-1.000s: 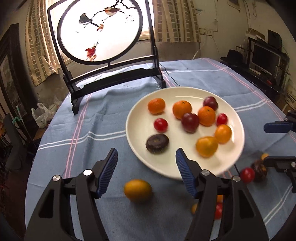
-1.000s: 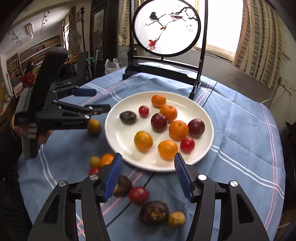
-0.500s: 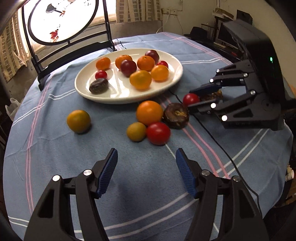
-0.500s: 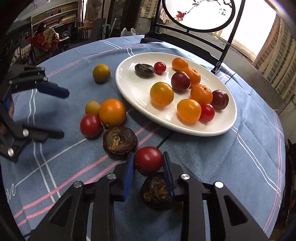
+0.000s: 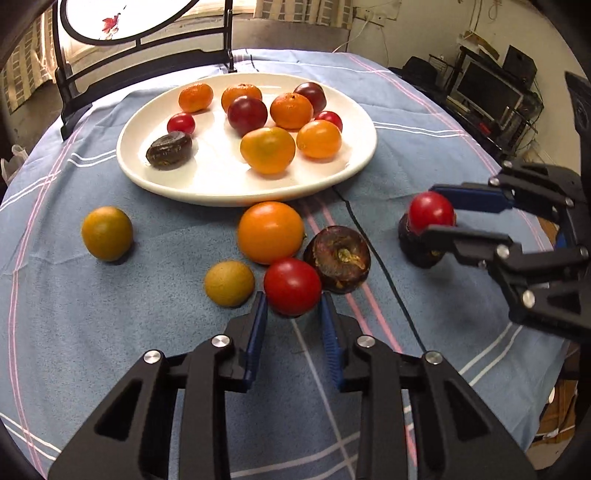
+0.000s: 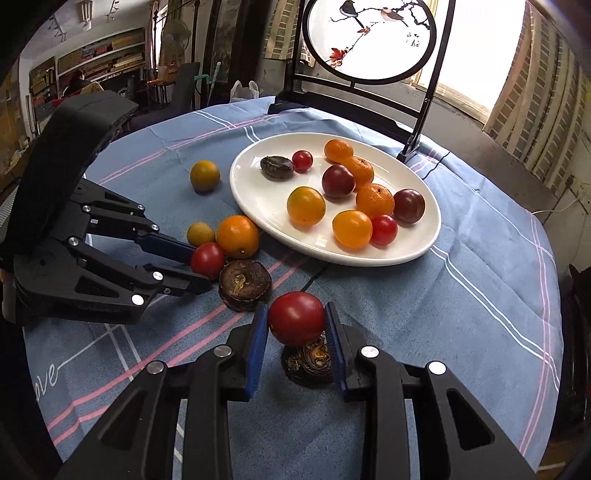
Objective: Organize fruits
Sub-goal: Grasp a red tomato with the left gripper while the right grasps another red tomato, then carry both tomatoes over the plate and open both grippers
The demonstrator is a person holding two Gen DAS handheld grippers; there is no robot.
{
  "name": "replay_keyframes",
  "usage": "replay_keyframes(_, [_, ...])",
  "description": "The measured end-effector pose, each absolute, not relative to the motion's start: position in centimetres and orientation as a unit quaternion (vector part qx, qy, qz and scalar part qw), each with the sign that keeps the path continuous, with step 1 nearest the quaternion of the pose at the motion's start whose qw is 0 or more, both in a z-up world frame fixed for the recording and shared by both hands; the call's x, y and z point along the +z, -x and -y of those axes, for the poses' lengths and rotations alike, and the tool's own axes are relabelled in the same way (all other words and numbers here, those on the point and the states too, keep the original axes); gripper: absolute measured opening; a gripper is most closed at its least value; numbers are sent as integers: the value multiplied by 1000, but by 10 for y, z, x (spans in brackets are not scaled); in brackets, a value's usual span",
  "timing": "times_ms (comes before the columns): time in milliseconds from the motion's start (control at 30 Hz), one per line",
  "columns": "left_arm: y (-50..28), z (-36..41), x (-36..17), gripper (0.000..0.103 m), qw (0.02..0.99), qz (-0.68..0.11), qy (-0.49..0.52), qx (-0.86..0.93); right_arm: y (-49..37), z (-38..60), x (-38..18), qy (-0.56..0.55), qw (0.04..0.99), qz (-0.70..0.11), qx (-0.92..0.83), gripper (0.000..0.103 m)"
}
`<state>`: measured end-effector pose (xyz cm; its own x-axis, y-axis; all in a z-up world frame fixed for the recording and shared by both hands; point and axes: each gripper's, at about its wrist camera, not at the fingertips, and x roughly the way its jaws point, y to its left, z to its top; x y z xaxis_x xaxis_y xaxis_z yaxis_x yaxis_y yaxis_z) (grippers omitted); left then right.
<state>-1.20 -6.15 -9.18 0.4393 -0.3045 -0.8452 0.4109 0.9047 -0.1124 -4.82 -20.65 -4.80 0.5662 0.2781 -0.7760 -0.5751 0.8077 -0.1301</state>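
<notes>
Left gripper (image 5: 291,315) now closed round tomato (image 5: 292,286) — contact unclear.

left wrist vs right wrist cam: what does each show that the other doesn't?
Left wrist only: a dark monitor on a rack at right.

Right wrist only: the bird painting on the round screen, plus cursive lettering on the blue striped tablecloth.

Both: the white oval plate of fruit, and each gripper, left and right, closed around a red tomato.
</notes>
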Motion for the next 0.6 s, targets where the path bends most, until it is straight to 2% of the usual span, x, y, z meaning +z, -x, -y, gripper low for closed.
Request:
replay_keyframes(167, [2, 63, -93, 30, 849, -487, -40, -203, 50, 207, -50, 183, 865, -395, 249, 31])
replay_keyframes(367, [15, 65, -88, 29, 854, -472, -77, -204, 55, 212, -43, 170, 874, -387, 242, 31])
replay_keyframes(600, [18, 43, -35, 29, 901, -390, -86, -170, 53, 208, -12, 143, 895, -349, 238, 31])
